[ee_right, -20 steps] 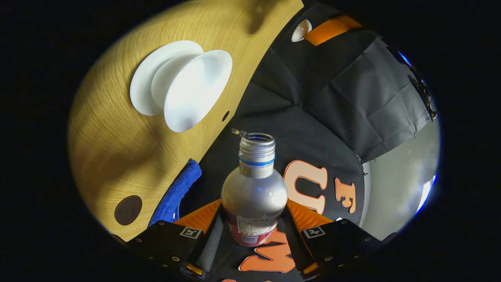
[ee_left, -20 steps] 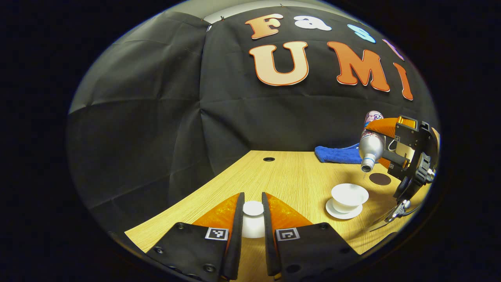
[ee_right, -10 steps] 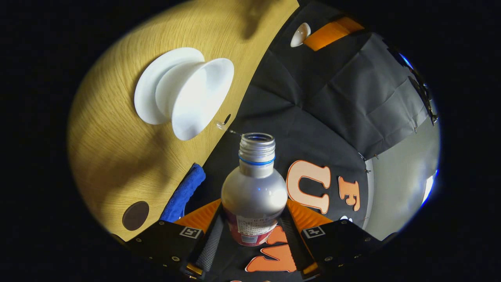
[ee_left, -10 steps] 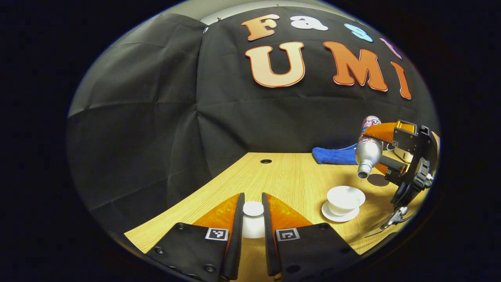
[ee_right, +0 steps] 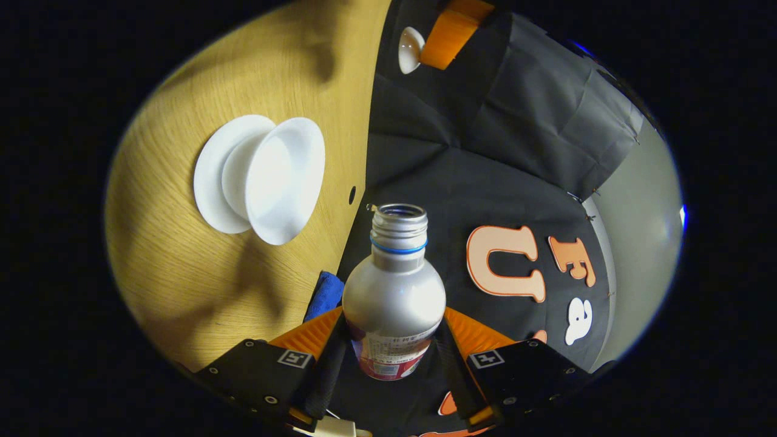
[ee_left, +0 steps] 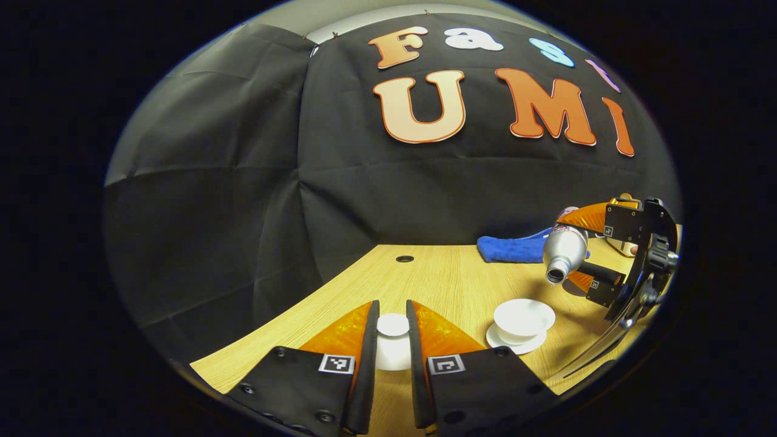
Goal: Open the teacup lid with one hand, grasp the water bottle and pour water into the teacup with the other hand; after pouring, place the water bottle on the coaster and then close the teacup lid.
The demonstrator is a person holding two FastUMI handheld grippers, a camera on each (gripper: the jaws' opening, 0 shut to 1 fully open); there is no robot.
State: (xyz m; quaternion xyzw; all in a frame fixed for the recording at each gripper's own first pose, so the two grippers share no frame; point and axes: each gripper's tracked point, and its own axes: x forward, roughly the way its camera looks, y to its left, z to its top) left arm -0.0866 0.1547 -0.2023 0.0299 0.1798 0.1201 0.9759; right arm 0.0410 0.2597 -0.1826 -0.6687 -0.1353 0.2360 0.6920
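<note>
Teacup lid [ee_left: 393, 346] sits pinched between both fingers of the left gripper [ee_left: 393, 340] in the left gripper view, held above the wooden table [ee_left: 443, 279]. Ahead to its right stands the uncovered teacup [ee_left: 523, 318] on its saucer [ee_left: 499, 337], with the right gripper [ee_left: 583, 252] above it holding the tilted water bottle [ee_left: 563, 249] (mouth angled downward).

In the right gripper view, both fingers clamp that bottle [ee_right: 394, 297], the teacup [ee_right: 276, 179] ahead and left.

Left claw [ee_left: 393, 364]: black blocks with round screws, square black-and-white tags. Right claw [ee_right: 394, 370]: matching black blocks, screws, tags; seen from afar as black frame with trailing cable.
</note>
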